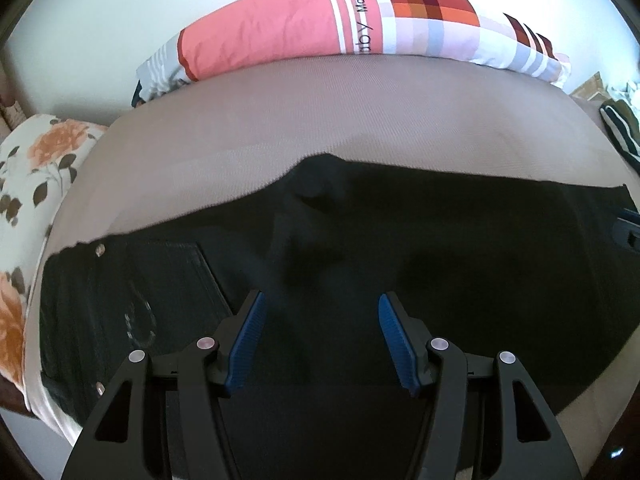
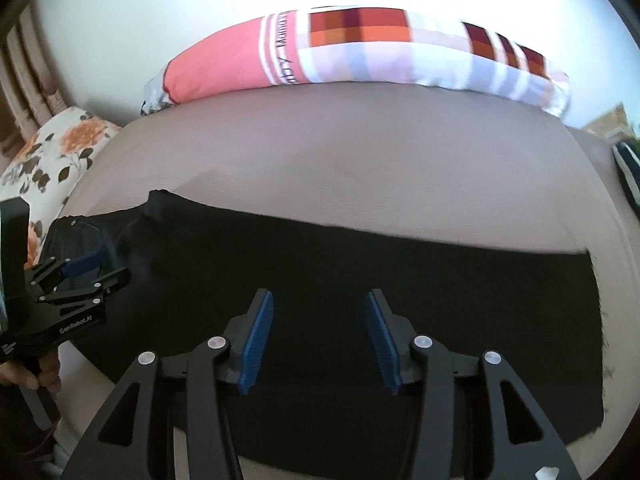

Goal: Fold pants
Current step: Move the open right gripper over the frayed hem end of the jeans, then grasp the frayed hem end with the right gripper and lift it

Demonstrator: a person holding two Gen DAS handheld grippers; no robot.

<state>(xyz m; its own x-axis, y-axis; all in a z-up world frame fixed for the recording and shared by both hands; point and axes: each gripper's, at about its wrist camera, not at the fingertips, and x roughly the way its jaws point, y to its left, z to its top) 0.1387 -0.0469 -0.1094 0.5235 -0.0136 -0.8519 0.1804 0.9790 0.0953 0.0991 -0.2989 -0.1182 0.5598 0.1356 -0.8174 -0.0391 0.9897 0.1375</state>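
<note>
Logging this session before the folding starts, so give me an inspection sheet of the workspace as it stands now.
Surface: beige bed cover, smooth, with bare cloth beyond the garment.
Job's things: black pants lie flat across the bed, waist end with rivets and pocket toward the left, leg hem at the right.
Clutter: a dark striped garment at the far right edge.
Grippers: left gripper open above the pants, holding nothing; right gripper open over the leg, holding nothing.
Cables: nothing seen.
Surroundings: pink and checked pillow along the far side against a white wall; floral pillow at the left.
</note>
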